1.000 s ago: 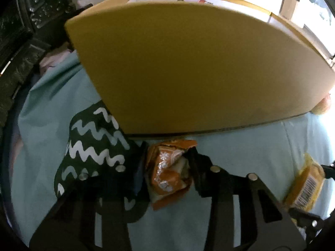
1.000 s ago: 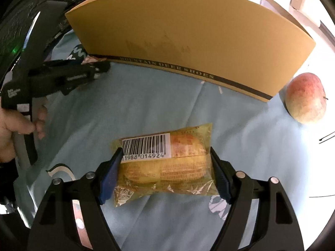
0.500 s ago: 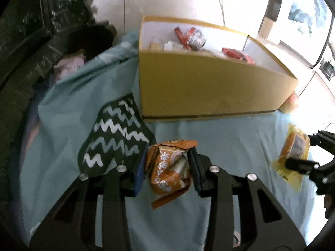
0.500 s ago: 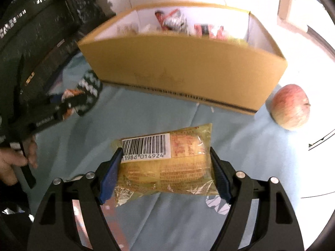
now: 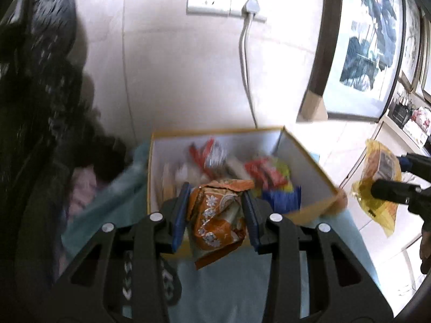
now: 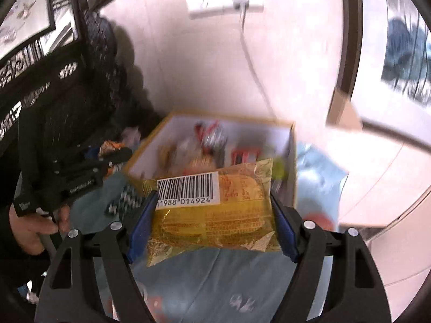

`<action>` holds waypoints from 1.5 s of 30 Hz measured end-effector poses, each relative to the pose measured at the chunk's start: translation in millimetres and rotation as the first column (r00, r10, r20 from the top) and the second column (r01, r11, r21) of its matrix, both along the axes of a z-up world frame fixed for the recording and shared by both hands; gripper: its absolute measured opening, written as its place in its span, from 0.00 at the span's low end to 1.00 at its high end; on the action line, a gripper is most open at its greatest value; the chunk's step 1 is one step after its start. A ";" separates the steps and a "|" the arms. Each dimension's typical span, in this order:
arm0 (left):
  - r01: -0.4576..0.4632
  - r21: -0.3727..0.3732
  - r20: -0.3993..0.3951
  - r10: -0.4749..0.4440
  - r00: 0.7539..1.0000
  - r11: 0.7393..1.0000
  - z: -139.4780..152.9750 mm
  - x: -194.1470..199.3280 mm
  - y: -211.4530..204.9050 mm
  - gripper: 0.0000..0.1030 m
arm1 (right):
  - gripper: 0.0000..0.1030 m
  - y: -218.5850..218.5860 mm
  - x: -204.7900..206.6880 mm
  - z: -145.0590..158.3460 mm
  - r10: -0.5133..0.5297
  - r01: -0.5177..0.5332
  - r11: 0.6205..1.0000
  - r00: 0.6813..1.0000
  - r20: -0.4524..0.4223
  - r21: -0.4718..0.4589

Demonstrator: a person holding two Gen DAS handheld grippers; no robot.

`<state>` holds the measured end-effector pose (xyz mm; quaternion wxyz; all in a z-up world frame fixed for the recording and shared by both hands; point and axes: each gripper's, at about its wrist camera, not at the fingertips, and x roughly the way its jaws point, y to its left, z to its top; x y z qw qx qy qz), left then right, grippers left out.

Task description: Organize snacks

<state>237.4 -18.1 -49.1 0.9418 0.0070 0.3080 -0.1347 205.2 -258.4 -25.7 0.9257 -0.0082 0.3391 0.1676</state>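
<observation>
While clamped in the left gripper [image 5: 215, 215] and right gripper [image 6: 212, 220], soft, light packs: orange pack [image 5: 218, 215], yellow pack [image 6: 212, 210]. Best pinched mid-body, gently.

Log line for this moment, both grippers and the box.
left gripper: shut on orange packet | right gripper: shut on yellow packet | box: open, holds snacks | stage: both packets held above cloth, near box
</observation>
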 end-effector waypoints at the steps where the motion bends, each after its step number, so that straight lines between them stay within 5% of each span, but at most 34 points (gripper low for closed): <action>1: -0.002 0.000 0.006 0.002 1.000 1.000 8.2 9.6 -3.3 0.36 | 0.76 -0.7 10.1 9.2 -0.008 0.008 1.000 1.000 0.014 0.002; 6: -0.033 0.039 0.012 0.033 0.999 0.999 24.2 54.4 -18.4 0.39 | 0.76 5.3 61.3 28.1 -0.042 0.042 0.999 0.998 0.048 -0.002; 7: -0.043 0.052 -0.005 0.043 0.999 0.998 20.0 65.9 -22.1 0.52 | 0.81 8.3 72.7 24.2 -0.047 0.047 0.999 0.998 0.045 0.005; 8: -0.047 0.060 -0.030 0.049 0.998 0.997 13.7 74.7 -24.0 0.94 | 0.87 11.3 85.6 19.2 -0.059 0.059 0.998 0.998 0.029 -0.004; 9: -0.058 0.062 -0.075 0.063 0.995 0.996 2.3 87.3 -26.8 0.98 | 0.96 13.7 97.6 12.1 -0.078 0.078 0.997 0.997 0.007 -0.024; 12: -0.115 0.095 -0.162 0.129 0.978 0.989 -22.4 102.2 -22.5 0.98 | 0.97 16.4 112.3 -5.8 -0.093 0.090 0.995 0.994 -0.050 -0.045; 16: -0.121 0.097 -0.170 0.136 0.976 0.988 -31.1 81.3 -9.8 0.98 | 0.97 11.0 93.3 -14.5 -0.082 0.081 0.997 0.995 -0.064 -0.019; 24: -0.209 -0.026 -0.237 0.197 0.951 0.978 -19.1 -0.3 24.2 0.98 | 0.99 6.1 -13.9 -25.1 -0.110 0.110 0.994 0.992 -0.064 -0.011; 28: -0.217 -0.033 -0.197 0.206 0.958 0.976 -2.0 -54.3 29.8 0.98 | 0.99 -0.1 -66.0 -27.0 -0.172 0.171 0.985 0.981 -0.089 -0.020; 34: -0.222 0.076 -0.109 0.229 0.967 0.972 36.0 -124.5 20.6 0.98 | 0.99 6.0 -137.2 -1.7 -0.203 0.201 0.979 0.978 -0.046 -0.036; 39: -0.283 0.174 -0.014 0.290 0.957 0.943 64.9 -182.8 16.8 0.98 | 0.99 15.5 -195.8 25.6 -0.205 0.205 0.978 0.979 0.025 -0.044; 45: -0.316 0.167 -0.001 0.320 0.947 0.934 80.0 -234.6 19.3 0.98 | 0.99 28.8 -247.8 37.7 -0.189 0.191 0.981 0.980 0.066 -0.035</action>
